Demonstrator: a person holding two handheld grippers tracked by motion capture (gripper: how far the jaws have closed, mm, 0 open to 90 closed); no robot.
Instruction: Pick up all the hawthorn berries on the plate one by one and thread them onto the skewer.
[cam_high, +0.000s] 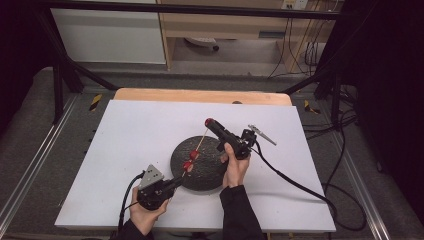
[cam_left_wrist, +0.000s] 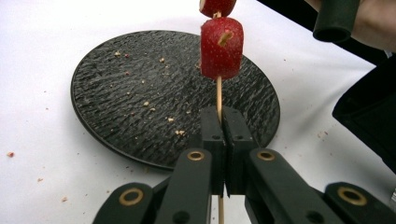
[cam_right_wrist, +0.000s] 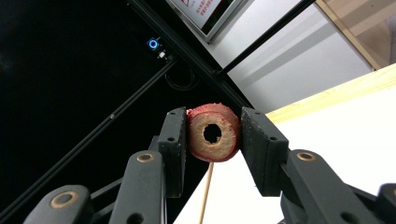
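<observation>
The left gripper (cam_left_wrist: 223, 119) clamps the skewer (cam_left_wrist: 218, 93) below the strawberry (cam_left_wrist: 222, 46); the right gripper (cam_right_wrist: 212, 135) pinches a cored slice (cam_right_wrist: 213, 133).

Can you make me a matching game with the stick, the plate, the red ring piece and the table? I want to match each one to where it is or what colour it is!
Things:
1. stick
2. plate
3. ring piece
4. table

Clues:
A. white on top
B. black, with crumbs on it
C. pinched in the left tool, with red pieces threaded on it
D. squeezed between the jaws of the right tool

Pairs: 1-C, 2-B, 3-D, 4-A
</observation>
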